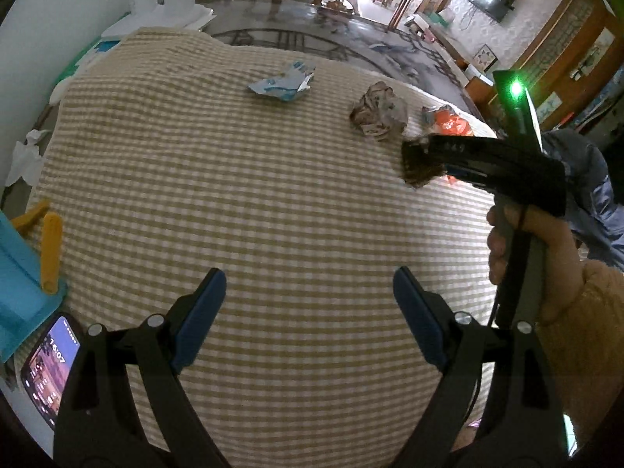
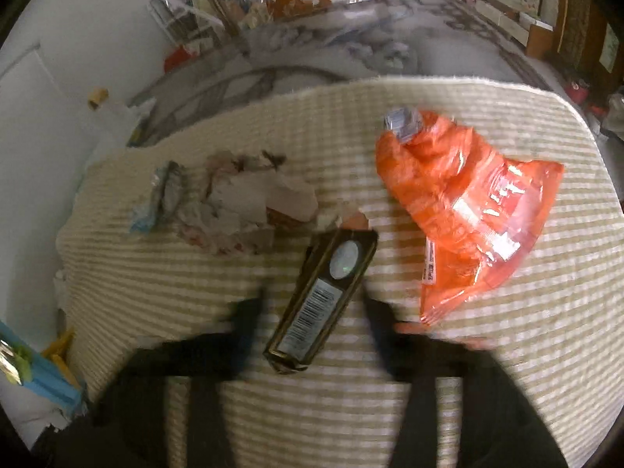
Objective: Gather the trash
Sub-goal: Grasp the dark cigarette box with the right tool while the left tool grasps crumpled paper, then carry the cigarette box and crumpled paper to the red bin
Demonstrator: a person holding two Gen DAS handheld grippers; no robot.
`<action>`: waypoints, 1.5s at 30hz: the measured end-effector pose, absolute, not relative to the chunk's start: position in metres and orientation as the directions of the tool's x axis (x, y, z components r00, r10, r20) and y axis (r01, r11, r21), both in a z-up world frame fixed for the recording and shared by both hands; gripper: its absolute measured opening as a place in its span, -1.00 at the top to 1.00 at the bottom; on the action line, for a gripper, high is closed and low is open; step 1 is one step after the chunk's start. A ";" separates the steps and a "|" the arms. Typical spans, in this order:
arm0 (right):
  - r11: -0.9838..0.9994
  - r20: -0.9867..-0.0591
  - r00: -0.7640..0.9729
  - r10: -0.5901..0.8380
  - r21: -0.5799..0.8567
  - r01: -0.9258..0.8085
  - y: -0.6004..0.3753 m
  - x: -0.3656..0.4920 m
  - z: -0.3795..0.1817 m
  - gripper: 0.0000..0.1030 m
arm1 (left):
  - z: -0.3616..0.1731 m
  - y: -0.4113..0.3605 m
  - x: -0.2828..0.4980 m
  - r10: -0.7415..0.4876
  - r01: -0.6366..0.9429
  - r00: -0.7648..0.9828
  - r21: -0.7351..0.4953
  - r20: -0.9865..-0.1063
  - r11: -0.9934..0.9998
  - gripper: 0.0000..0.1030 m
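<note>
We are seeing the bench cloth (image 1: 234,179) showing a tan-and-white check pattern across the whole surface. At about twelve o'clock in the left wrist view, a torn wrapper (image 1: 282,82) is showing pale blue and white with silver edges. Toward one o'clock, a crumpled paper ball (image 1: 378,111) is looking brownish grey. In the right wrist view, the orange bag (image 2: 468,210) is glowing bright orange with white lettering at two o'clock, and the small box (image 2: 321,300) at centre is showing dark brown with gold edging and a white barcode label. At eight o'clock in the left wrist view, a turquoise tray (image 1: 19,284) is carrying yellow pegs (image 1: 50,253).
</note>
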State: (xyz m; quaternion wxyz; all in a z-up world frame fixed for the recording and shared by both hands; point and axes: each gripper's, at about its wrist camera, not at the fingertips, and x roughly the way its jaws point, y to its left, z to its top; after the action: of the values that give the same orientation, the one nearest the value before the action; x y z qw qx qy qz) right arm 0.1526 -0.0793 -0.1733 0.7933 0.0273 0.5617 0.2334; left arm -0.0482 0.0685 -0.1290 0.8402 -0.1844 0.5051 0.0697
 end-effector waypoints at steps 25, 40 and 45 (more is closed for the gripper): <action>0.925 -0.839 0.396 0.373 0.301 -0.232 -0.210 0.039 -0.136 0.57 | -0.167 0.036 0.159 -0.074 -0.146 0.464 -0.158 -0.883 0.976 -0.52; 0.905 -0.837 0.373 0.401 0.300 -0.302 -0.182 0.052 -0.136 0.57 | -0.135 0.062 0.070 -0.149 -0.205 0.520 -0.292 -0.841 0.934 0.16; 0.904 -0.835 0.376 0.402 0.297 -0.306 -0.179 0.052 -0.135 0.57 | -0.139 0.055 0.039 -0.158 -0.180 0.489 -0.276 -0.858 0.944 0.15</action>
State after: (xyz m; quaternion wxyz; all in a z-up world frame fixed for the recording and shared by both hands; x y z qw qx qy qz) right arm 0.0521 -0.1790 -0.1353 0.8282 0.0464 0.5160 0.2138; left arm 0.0387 0.0545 -0.1393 0.8466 -0.1670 0.5052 0.0065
